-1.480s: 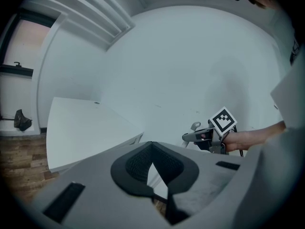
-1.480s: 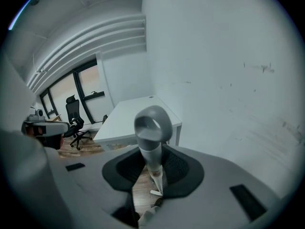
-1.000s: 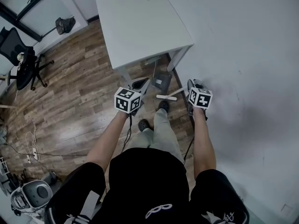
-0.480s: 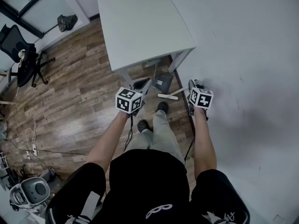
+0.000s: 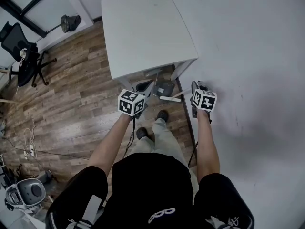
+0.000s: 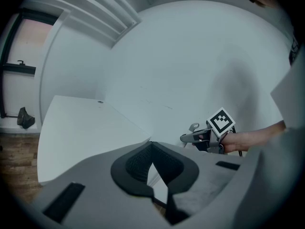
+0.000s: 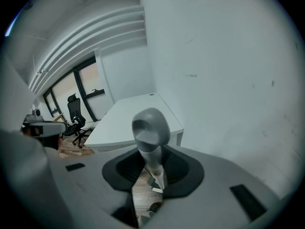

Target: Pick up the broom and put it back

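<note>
Just changed: I am being carried forward. The white table (image 5: 143, 27) now sits nearer and lower in the head view, and the person's shoes (image 5: 162, 114) have stepped on across the wooden floor (image 5: 71, 104).
Right gripper (image 7: 150, 175): jaws about half open and clamped on the broom (image 7: 150, 128). Its grey capped end stands up in front of my camera.
Broom elsewhere: the pale bar (image 5: 170, 98) just left of the right gripper (image 5: 196, 87) is, I judge, its shaft. It has kept its place beside the gripper.
Left gripper (image 6: 159, 175): jaws a little apart with nothing between them.
Against the earlier frame: the office chair (image 5: 21, 56) has slid up and left. Both grippers keep the same spacing.
Meaning: pick-up looks done. The carry towards the wall (image 5: 248, 56) by the table is under way, and the put-back is not yet done.
</note>
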Demonstrator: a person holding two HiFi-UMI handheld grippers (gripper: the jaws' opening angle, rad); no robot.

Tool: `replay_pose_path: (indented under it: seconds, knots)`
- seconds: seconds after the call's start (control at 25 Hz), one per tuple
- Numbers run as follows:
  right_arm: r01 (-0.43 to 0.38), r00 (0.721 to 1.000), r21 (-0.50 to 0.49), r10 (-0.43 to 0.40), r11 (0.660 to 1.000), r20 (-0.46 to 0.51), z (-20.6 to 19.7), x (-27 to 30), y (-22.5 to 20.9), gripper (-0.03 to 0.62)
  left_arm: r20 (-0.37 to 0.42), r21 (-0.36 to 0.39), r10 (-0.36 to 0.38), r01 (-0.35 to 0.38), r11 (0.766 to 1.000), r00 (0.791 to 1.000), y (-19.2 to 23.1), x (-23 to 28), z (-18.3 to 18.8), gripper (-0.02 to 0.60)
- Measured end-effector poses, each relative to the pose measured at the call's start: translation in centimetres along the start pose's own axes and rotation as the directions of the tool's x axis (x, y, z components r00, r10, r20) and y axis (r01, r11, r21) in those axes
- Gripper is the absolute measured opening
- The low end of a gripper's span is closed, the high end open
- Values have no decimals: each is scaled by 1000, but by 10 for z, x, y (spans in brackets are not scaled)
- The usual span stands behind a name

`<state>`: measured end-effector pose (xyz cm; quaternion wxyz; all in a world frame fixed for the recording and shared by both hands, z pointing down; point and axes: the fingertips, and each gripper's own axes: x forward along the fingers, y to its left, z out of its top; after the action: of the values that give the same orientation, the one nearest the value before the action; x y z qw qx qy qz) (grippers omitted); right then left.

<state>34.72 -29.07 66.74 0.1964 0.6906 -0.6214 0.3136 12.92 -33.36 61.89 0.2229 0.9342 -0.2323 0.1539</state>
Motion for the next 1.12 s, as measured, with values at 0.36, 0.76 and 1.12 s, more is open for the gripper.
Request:
replay_pose_path:
  seconds: [0.36, 0.76, 1.12]
  knots:
    - [-30, 1000, -19, 30, 999, 4, 39, 29, -15, 117, 2, -13, 29, -29, 999, 1000, 14, 31, 21, 11]
    - [-57, 998, -30, 57, 998, -11, 54, 65, -27, 117, 0, -23, 48, -48, 999, 999, 27, 64, 32, 11]
    - [-77, 991, -39, 73, 996, -111, 22, 104, -31, 117, -9, -46, 72, -72, 996, 997, 41, 81, 27, 11]
